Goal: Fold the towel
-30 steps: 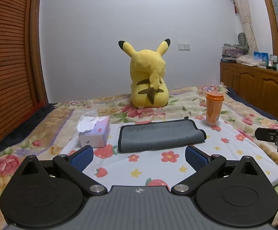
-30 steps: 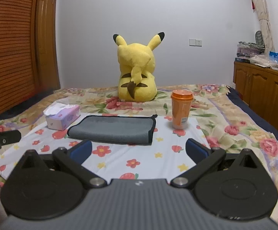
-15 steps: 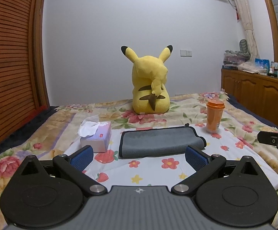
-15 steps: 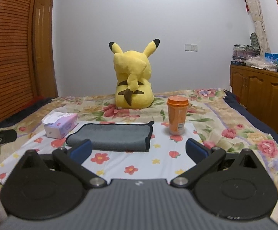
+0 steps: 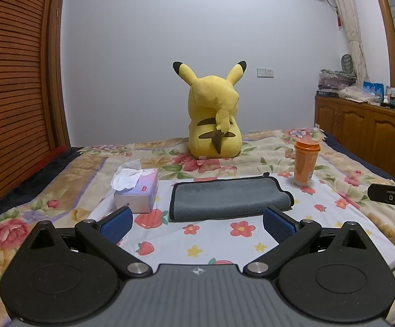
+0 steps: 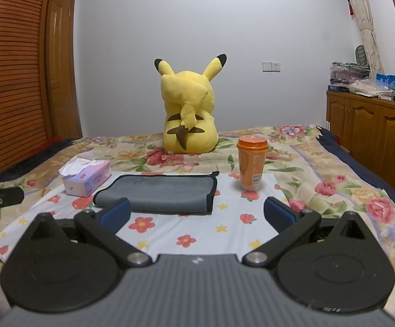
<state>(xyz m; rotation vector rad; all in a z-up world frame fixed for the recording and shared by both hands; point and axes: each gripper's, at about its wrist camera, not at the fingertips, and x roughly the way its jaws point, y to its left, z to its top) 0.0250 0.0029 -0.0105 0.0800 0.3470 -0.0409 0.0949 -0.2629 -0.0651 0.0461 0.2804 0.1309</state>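
1. A grey towel (image 5: 228, 197) with a dark border is seen lying flat on a white flower-printed cloth (image 5: 219, 242) spread over a floral bedspread (image 5: 61, 190); it appears already folded over, with a rounded fold along its right side in the left wrist view.
2. In the right wrist view the same towel (image 6: 159, 193) is found just ahead of the fingers, towards the left of centre.
3. The left gripper (image 5: 196, 222) is held above the cloth, short of the towel's near edge; its blue pads (image 5: 117, 224) are spread wide and nothing is held between them.
4. The right gripper (image 6: 196, 214) is likewise held wide apart and empty, with its left pad (image 6: 115, 214) overlapping the near left part of the towel in the picture; contact cannot be told.
5. A tissue box (image 5: 137, 190) is placed just left of the towel, with a white tissue sticking out of its top.
6. An orange lidded cup (image 5: 305, 162) is stood upright to the right of the towel, apart from it.
7. A yellow plush toy (image 5: 213, 125) is seated behind the towel, its back turned to the cameras.
8. A wooden cabinet (image 5: 366, 130) is seen along the right wall.
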